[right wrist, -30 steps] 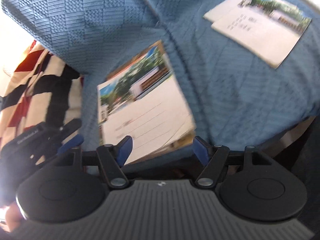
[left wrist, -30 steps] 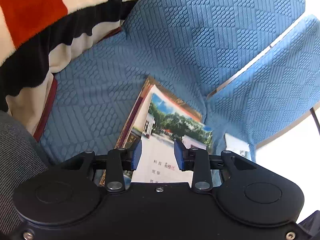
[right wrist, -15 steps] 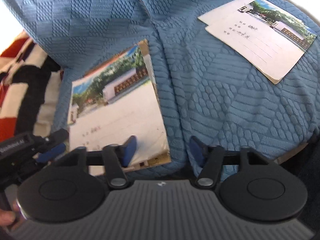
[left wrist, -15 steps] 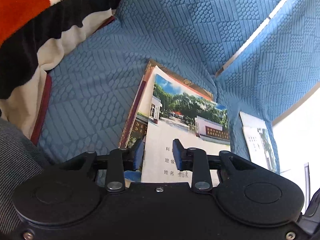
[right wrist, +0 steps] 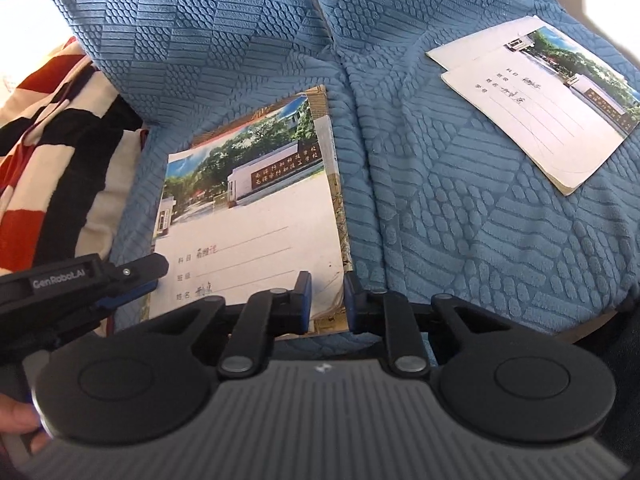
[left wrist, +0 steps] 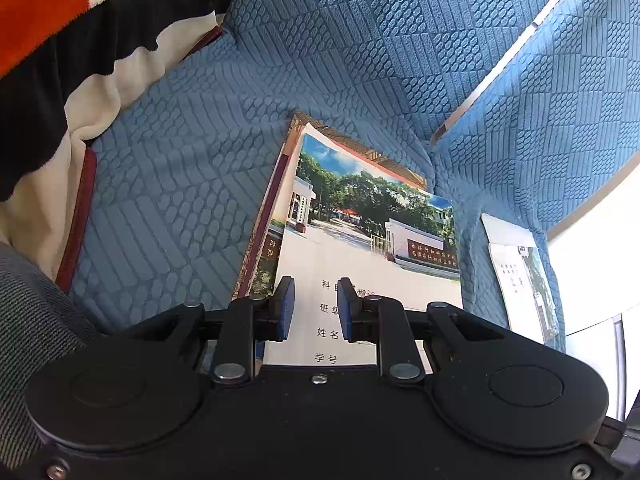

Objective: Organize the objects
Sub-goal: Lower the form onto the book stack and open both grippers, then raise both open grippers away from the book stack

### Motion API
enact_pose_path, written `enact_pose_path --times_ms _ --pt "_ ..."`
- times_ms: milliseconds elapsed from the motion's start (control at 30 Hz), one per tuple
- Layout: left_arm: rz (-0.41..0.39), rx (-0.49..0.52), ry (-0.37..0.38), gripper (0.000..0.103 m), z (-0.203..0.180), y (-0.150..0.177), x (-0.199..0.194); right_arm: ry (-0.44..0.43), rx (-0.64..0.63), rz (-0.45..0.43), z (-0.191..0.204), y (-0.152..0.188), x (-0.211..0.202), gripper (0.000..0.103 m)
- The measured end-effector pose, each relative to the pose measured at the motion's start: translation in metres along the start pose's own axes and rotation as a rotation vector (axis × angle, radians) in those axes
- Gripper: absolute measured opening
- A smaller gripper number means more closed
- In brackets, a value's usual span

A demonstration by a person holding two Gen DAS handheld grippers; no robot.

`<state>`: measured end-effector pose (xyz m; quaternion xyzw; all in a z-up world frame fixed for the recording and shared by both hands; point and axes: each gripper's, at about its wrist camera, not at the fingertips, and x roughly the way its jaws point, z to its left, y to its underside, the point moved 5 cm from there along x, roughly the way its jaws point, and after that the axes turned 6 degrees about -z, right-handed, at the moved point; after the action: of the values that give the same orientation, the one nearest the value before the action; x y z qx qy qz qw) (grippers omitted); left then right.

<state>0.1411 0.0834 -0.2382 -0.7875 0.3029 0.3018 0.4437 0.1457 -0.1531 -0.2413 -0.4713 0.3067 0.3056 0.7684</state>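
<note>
Quilted, embossed blue cloth is seen on the sofa cover (left wrist: pixel 192 184) — matt; beside it, a fleecy striped blanket (left wrist: pixel 60 40); on it, smooth paper notebooks (right wrist: pixel 256 224) with glossy covers

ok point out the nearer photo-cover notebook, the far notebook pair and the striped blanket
nearer photo-cover white notebook (right wrist: pixel 248 232), right wrist view, cover middle
far white notebook pair (right wrist: pixel 552 120), right wrist view, top cover
red, black, cream striped blanket (left wrist: pixel 80 56), left wrist view, black stripe

Right gripper (right wrist: pixel 326 300) jaws closing narrow over near edge of notebook stack (right wrist: pixel 248 220) lying on blue sofa cover (right wrist: pixel 440 220); second notebook pair (right wrist: pixel 536 96) lying well apart.
</note>
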Motion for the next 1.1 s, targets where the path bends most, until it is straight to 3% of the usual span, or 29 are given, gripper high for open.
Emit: enact_pose_path --times_ms 267,400,533,867,1100 --pt "-0.001 -0.005 -0.006 0.021 0.001 -0.002 -0.002 -0.024 0.007 -0.022 0.002 0.0 -0.007 0.019" --pt "-0.027 0.044 -0.048 0.026 -0.005 -0.006 -0.013 0.004 0.011 -0.03 -0.003 -0.003 -0.01 0.019" --pt "-0.063 0.103 -0.042 0.028 -0.019 -0.013 -0.032 0.029 -0.022 -0.081 -0.007 -0.017 -0.022 0.02" --pt "-0.095 0.193 0.048 0.035 -0.063 -0.029 -0.074 -0.043 -0.089 -0.228 0.008 -0.06 -0.094 0.02" --pt "-0.149 0.254 0.061 0.041 -0.09 -0.04 -0.109 -0.064 -0.117 -0.28 0.014 -0.07 -0.136 0.02"
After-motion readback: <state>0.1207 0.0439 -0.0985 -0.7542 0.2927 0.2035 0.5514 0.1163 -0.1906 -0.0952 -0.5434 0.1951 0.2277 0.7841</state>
